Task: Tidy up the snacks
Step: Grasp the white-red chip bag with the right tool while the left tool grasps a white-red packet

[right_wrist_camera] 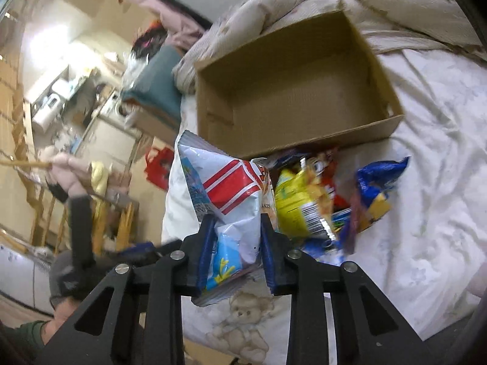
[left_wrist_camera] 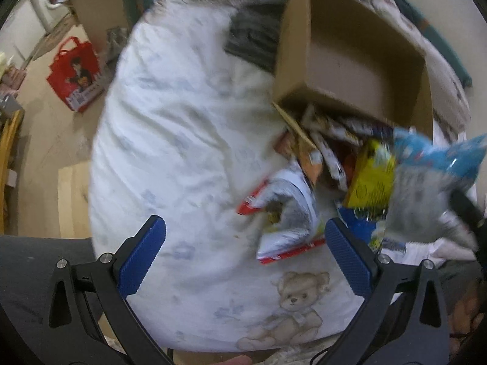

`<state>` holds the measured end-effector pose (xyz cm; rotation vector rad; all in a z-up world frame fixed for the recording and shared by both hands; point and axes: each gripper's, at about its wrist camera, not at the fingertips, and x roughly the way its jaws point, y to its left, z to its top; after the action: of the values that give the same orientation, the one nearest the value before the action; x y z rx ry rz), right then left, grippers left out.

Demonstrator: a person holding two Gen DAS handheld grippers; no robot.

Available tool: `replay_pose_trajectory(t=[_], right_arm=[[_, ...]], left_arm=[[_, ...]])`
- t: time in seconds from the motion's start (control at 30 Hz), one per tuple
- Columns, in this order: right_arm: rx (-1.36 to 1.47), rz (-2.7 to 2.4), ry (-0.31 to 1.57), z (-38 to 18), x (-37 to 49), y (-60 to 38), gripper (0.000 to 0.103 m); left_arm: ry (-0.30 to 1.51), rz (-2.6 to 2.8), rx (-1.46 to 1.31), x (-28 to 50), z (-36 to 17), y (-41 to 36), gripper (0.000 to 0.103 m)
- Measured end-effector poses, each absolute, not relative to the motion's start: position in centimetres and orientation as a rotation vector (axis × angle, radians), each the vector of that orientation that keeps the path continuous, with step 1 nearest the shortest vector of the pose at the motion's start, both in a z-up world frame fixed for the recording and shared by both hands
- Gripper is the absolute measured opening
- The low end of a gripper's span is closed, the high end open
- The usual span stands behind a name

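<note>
An empty cardboard box [left_wrist_camera: 350,48] [right_wrist_camera: 304,97] lies on the bed. A heap of snack bags [left_wrist_camera: 328,152] is spilled at its near side, among them a yellow bag [right_wrist_camera: 292,200] and a dark blue one [right_wrist_camera: 377,182]. My right gripper [right_wrist_camera: 236,219] is shut on a white bag with red stripes and light blue print [right_wrist_camera: 231,182], lifted off the sheet. My left gripper [left_wrist_camera: 245,225] is open above the bed. A white and red bag [left_wrist_camera: 286,228] lies on the sheet beneath it, untouched. At the right a blurred blue and grey bag [left_wrist_camera: 426,176] hangs in the air.
The bed has a white sheet with a teddy bear print [left_wrist_camera: 298,298]. A rumpled quilt [right_wrist_camera: 304,0] and a teal pillow [right_wrist_camera: 158,82] lie behind the box. A red shopping bag [left_wrist_camera: 76,73] stands on the floor left of the bed.
</note>
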<state>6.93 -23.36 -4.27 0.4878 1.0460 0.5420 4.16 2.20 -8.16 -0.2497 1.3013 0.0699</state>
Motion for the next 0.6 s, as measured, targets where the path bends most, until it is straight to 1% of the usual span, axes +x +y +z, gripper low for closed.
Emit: replay_pose_trajectory(t=[0.1, 0.2, 0.27, 0.33, 0.4, 0.43, 0.5, 0.57, 0.6], right_arm=[[0.571, 0.527, 1.035, -4.8, 7.1, -24.7, 0.030], [0.560, 0.532, 1.020, -4.5, 7.3, -24.8, 0.030], [0.549, 0.537, 1.009, -4.3, 7.1, -25.2, 0.030], [0.554, 0.542, 1.012, -4.4, 7.2, -25.0, 0.030], [0.553, 0.543, 1.013, -4.5, 7.1, -24.8, 0.030], [0.548, 0.544, 1.012, -4.4, 7.0, -24.7, 0.030], [0.537, 0.547, 1.010, -4.3, 6.8, -24.5, 0.030], [0.530, 0.551, 1.008, -4.1, 6.8, -24.3, 0.030], [0.529, 0.555, 1.006, -4.1, 6.8, -24.2, 0.030]], left_arm=[[1.339, 0.045, -0.266, 5.0, -9.7, 0.8, 0.103], [1.353, 0.053, -0.327, 5.6, -11.3, 0.5, 0.100], [1.384, 0.053, -0.327, 6.1, -12.3, -0.1, 0.092], [1.397, 0.049, -0.332, 6.3, -12.9, -0.5, 0.089], [1.392, 0.056, -0.323, 6.5, -13.1, -0.8, 0.084], [1.386, 0.062, -0.317, 6.6, -13.2, -0.9, 0.079], [1.381, 0.064, -0.322, 6.7, -13.2, -0.9, 0.075], [1.376, 0.051, -0.347, 6.6, -13.1, -0.8, 0.056], [1.375, 0.031, -0.357, 6.4, -13.1, -0.8, 0.044]])
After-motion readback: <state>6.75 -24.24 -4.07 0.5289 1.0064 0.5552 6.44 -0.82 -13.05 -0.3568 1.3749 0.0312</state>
